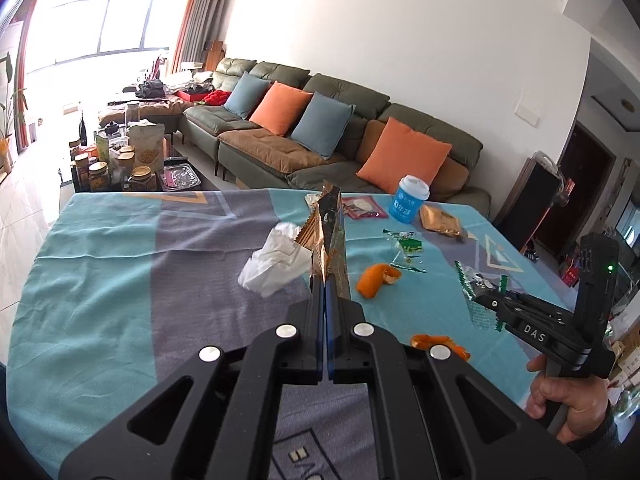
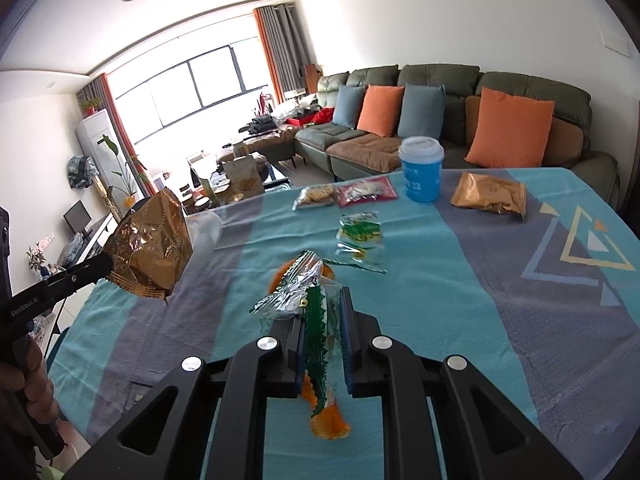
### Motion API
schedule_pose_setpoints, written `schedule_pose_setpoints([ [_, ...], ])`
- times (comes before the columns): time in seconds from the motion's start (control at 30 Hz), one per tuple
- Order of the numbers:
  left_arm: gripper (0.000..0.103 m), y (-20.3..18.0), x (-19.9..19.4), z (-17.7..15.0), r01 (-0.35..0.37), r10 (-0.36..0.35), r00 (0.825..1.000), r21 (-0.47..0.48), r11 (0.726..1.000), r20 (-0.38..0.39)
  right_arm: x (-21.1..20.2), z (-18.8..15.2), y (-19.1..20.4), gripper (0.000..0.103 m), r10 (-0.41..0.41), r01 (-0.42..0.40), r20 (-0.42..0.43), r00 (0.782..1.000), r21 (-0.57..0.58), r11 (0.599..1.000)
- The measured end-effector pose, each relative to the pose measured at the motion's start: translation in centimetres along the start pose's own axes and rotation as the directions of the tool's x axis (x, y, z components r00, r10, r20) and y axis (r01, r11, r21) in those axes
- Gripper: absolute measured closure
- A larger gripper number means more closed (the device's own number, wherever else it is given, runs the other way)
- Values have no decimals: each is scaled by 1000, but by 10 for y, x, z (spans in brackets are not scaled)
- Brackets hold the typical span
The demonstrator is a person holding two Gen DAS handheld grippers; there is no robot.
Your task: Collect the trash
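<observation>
My left gripper [image 1: 325, 280] is shut on a crumpled gold foil wrapper [image 1: 330, 232] and holds it above the table; the wrapper also shows in the right wrist view [image 2: 154, 246]. My right gripper [image 2: 323, 312] is shut on a green and silver wrapper [image 2: 310, 300], lifted over the table; it also shows in the left wrist view [image 1: 480, 292]. On the table lie a crumpled white tissue [image 1: 276, 260], orange peel pieces [image 1: 376, 280] [image 1: 438, 342], and another green wrapper [image 2: 360, 240].
The table has a teal and purple cloth [image 2: 460, 280]. At its far side stand a blue cup with a white lid [image 2: 421, 170], a gold snack pouch [image 2: 488, 196], a cookie pack [image 2: 316, 197] and a red pack [image 2: 366, 191]. A green sofa [image 1: 320, 136] stands behind.
</observation>
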State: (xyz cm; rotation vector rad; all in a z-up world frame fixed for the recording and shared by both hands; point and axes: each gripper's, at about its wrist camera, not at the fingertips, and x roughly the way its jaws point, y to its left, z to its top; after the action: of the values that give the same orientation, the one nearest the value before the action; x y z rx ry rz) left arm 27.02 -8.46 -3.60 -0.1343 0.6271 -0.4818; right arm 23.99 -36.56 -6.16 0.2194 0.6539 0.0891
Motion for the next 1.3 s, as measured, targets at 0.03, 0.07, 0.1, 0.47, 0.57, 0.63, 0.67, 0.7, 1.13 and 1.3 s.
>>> schedule_pose_setpoints([
  [0.03, 102, 0, -6, 0, 4, -4, 1000, -1, 1000, 7, -2, 0, 3, 90, 1, -1, 4, 1000, -6, 1000],
  [0.07, 102, 1, -10, -1, 11, -11, 1000, -4, 1000, 9, -5, 0, 7, 90, 2, -2, 8, 1000, -12, 1000],
  [0.1, 102, 3, -15, -2, 13, -12, 1000, -9, 1000, 12, -8, 0, 9, 90, 2, -2, 12, 1000, -14, 1000],
  [0.47, 102, 14, -28, -36, 88, -93, 994, -93, 992, -61, -29, -6, 45, 90, 25, -22, 38, 999, -77, 997],
  [0.57, 102, 13, -37, -41, 65, -67, 997, -64, 996, -37, -33, -7, 52, 90, 27, -23, 42, 999, -86, 996],
  [0.63, 102, 15, -44, -41, 56, -57, 998, -57, 997, -21, -35, -7, 56, 90, 30, -26, 44, 999, -94, 995],
  [0.67, 102, 15, -49, -40, 46, -47, 999, -47, 998, -9, -36, -6, 59, 90, 33, -29, 46, 998, -97, 995],
  [0.7, 102, 17, -54, -39, 49, -49, 999, -52, 997, 1, -37, -6, 62, 90, 39, -34, 49, 998, -102, 994],
  [1.13, 102, 75, -157, -52, -146, 166, 977, -140, 979, 137, -32, 3, 143, 90, 206, -194, 32, 978, -222, 955],
  [1.3, 102, 111, -206, -62, -274, 308, 936, -198, 941, 172, -28, 7, 193, 90, 309, -293, 10, 951, -289, 911],
])
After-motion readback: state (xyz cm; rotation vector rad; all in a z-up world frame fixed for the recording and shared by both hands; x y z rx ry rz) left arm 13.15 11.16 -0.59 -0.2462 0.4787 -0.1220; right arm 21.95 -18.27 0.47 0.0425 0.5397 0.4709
